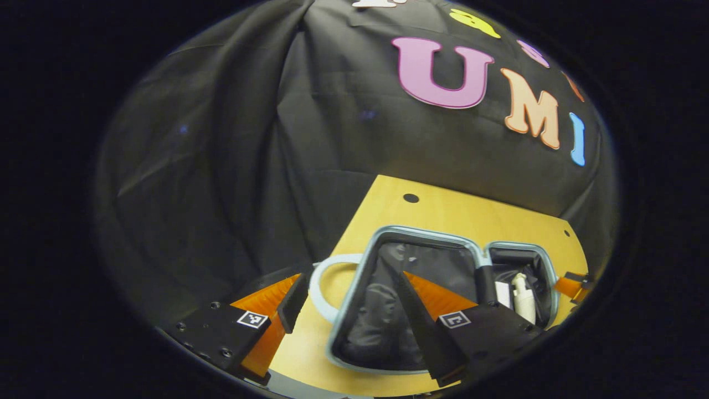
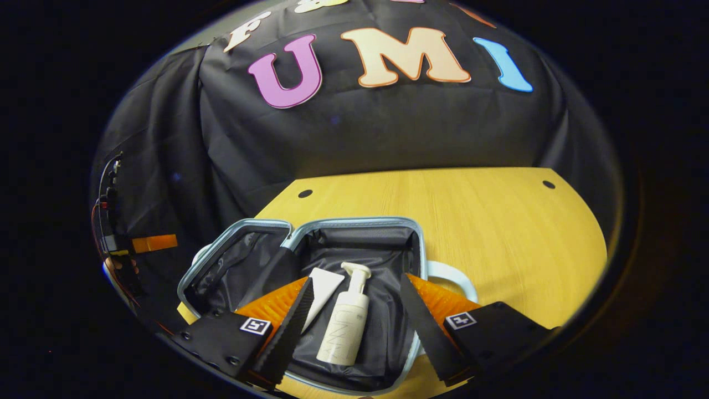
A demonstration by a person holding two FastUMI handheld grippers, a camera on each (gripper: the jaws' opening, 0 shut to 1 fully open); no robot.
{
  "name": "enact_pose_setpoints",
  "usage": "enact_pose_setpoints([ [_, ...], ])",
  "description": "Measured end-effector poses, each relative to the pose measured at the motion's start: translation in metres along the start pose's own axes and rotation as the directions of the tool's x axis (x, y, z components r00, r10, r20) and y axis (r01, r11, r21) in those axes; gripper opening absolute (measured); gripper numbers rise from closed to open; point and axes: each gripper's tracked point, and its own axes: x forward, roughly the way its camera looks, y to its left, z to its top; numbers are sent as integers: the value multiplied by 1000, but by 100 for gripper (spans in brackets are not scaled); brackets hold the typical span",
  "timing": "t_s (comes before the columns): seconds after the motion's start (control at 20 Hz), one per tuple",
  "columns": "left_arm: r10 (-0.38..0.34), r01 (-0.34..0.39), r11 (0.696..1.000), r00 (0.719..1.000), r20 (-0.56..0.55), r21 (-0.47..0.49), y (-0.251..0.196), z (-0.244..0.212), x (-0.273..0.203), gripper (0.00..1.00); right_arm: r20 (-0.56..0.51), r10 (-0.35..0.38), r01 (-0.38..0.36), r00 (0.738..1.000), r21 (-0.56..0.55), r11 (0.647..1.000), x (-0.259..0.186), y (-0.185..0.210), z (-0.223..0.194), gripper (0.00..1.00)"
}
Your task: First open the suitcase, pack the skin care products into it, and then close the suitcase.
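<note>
The suitcase [image 2: 354, 233] lies open on the counter [image 2: 487, 221], and a pump bottle [image 2: 346, 327] and a tube [image 2: 321, 288] lie side by side in its right half, so packing looks done and closing comes next. The right tool [image 2: 352, 327] hangs wide open and empty above the bottle; the left tool [image 1: 352, 316] is likewise wide open and empty over the suitcase's empty half. Next, one half wants catching at its rim and folding over the other.

Both views look down close on the open suitcase [image 1: 354, 288] [image 2: 310, 227] from opposite ends.
</note>
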Motion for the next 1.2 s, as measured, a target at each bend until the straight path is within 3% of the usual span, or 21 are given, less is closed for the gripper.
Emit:
enact_pose_setpoints([
  [0.2, 5, -5, 1000, 995, -103, -2, 34, -19, 38, 95, 64, -40, 44, 997, -56, 997, -12, 3, 15, 98],
  [0.55, -18, 16, 1000, 953, -302, -8, 54, -63, 102, 95, 117, -125, 137, 985, -102, 985, -25, -6, 30, 98],
  [0.7, -32, 28, 999, 935, -353, -16, 57, -76, 114, 93, 123, -143, 155, 982, -100, 983, -26, -8, 36, 98],
  [0.8, -40, 31, 999, 926, -375, -30, 54, -83, 119, 86, 126, -143, 157, 982, -105, 982, -24, -7, 41, 98],
  [0.9, -81, 59, 996, 928, -364, -71, 39, -83, 123, 58, 134, -136, 153, 982, -124, 980, -24, -6, 45, 98],
  [0.95, -95, 69, 994, 926, -366, -82, 33, -83, 122, 45, 139, -130, 148, 982, -131, 980, -24, -4, 47, 94],
  [1.0, -96, 72, 994, 925, -368, -79, 31, -82, 119, 31, 143, -121, 141, 982, -136, 981, -25, -3, 49, 98],
  [1.05, -90, 68, 995, 928, -363, -71, 30, -80, 122, 12, 143, -111, 131, 984, -141, 981, -24, -2, 49, 98],
  [1.1, -86, 63, 995, 931, -355, -76, 29, -74, 117, 11, 146, -102, 124, 984, -148, 981, -25, -2, 50, 94],
  [1.2, -94, 69, 994, 935, -342, -84, 20, -61, 102, 5, 160, -79, 106, 984, -168, 980, -30, -4, 54, 98],
])
